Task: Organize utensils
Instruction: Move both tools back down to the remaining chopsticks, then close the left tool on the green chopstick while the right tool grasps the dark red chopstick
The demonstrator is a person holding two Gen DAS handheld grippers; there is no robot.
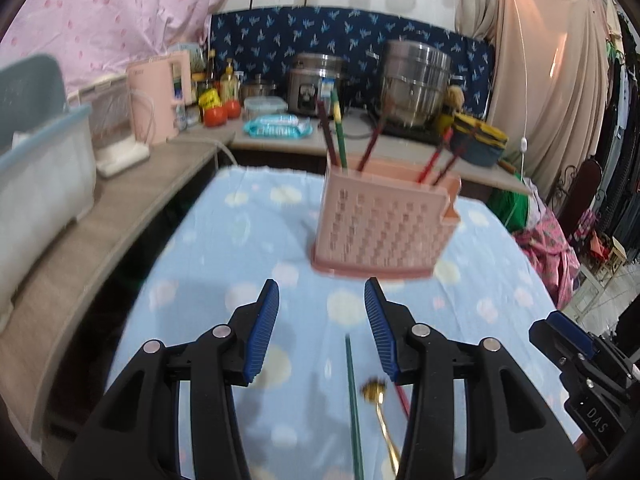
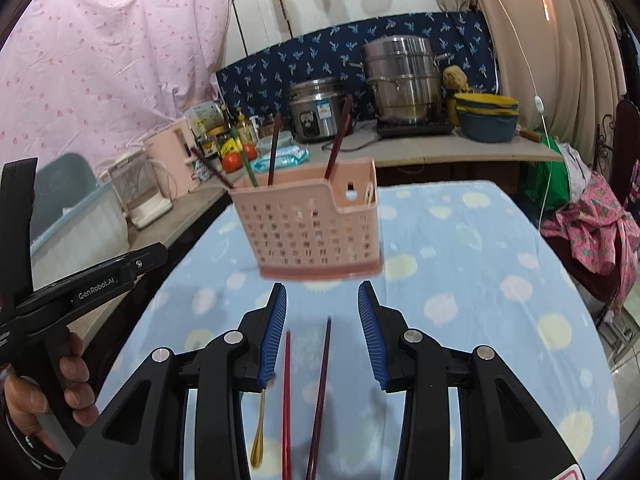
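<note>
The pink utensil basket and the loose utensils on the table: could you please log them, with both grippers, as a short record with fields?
surface: table under a blue spotted cloth
holder: pink utensil basket, upright on the cloth
in holder: several chopsticks, red, dark and green, leaning
loose on cloth: green chopstick, gold spoon, red chopstick, dark chopstick
left gripper: open, nothing between its jaws, above the green chopstick
right gripper: open, nothing held, above the red and dark chopsticks
</note>
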